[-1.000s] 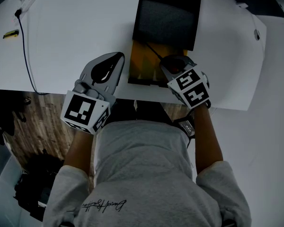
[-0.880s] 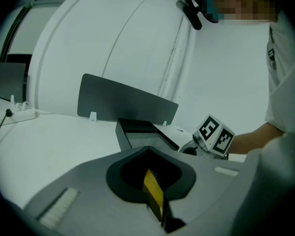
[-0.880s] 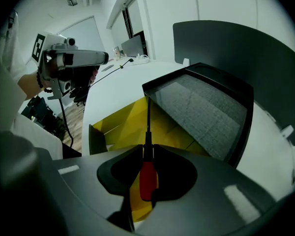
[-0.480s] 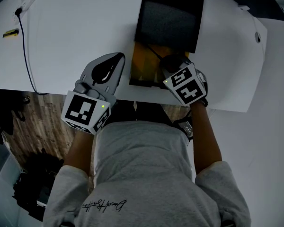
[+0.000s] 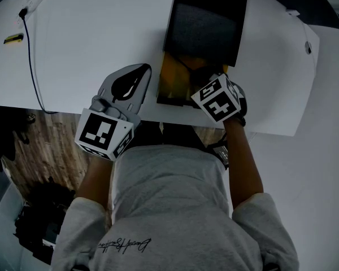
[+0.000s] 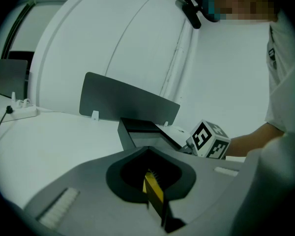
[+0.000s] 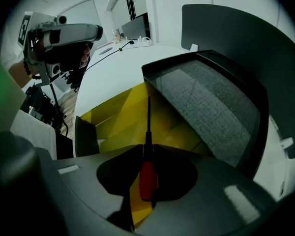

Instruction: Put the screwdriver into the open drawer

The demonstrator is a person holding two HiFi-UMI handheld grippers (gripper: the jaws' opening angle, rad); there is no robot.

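1. The right gripper [image 7: 147,150] had its fingers clamped on the red-handled, black-shafted screwdriver [image 7: 148,177], tip toward 12 o'clock.
2. The shaft hung over the open yellow drawer [image 7: 113,119], not yet released.
3. The left gripper [image 6: 148,147], fingers together and empty, hovered at the drawer's 9 o'clock over the white desk [image 5: 90,44].

I have the grey, two-jaw left tool [image 5: 140,72] tipped shallowly downward just left of the open yellow drawer [image 5: 172,81]. Its jaws are together with nothing between them, and the bare left forearm [image 5: 93,176] runs back from it into a grey sleeve [image 5: 82,230]. The right tool [image 7: 147,149] points steeply down over that drawer's near right corner, marker cube uppermost. Its jaws are clamped on the red-handled, black-shafted screwdriver [image 7: 148,176], and the right forearm [image 5: 243,157] is stretched forward.
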